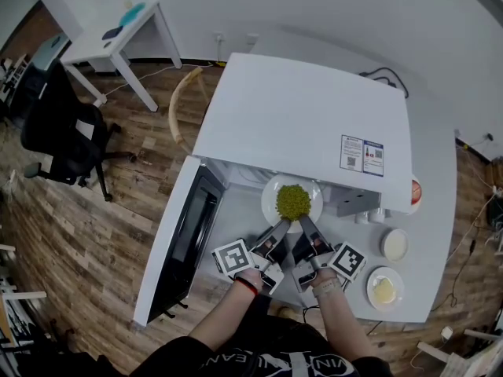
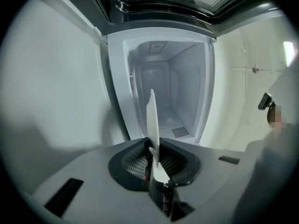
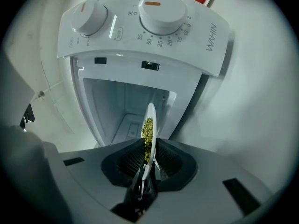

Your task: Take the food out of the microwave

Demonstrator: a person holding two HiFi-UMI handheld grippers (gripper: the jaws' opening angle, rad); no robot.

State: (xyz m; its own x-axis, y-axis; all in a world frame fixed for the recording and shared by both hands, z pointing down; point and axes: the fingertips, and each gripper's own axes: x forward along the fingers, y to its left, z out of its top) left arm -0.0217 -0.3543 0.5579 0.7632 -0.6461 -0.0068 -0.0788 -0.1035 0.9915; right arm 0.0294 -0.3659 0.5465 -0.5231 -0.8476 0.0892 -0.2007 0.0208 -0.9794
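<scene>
**Plate of peas gripped by both grippers at the microwave's mouth**

In the head view the microwave's white top covers nearly all of its inside, and the back rim of the plate sits right at the top's front edge. Both gripper views show that plate only edge-on, as a thin white blade against the pale, hazy inside of the oven. In the right gripper view the peas are just a green streak on one face of it. A red round thing is half hidden behind the microwave's right side, and I cannot tell what it is. The sticker on the top is too small to read. What fills the two small dishes near the table's right edge is pale, nothing more.

The left gripper and the right gripper each have their jaws clamped on the plate's near rim, side by side. The peas are heaped at the plate's middle, in front of the opening. The door hangs open to the left.

The microwave stands on a white table. The floor is wood planks. A black office chair and a white desk stand well apart to the left, by a white wall.
</scene>
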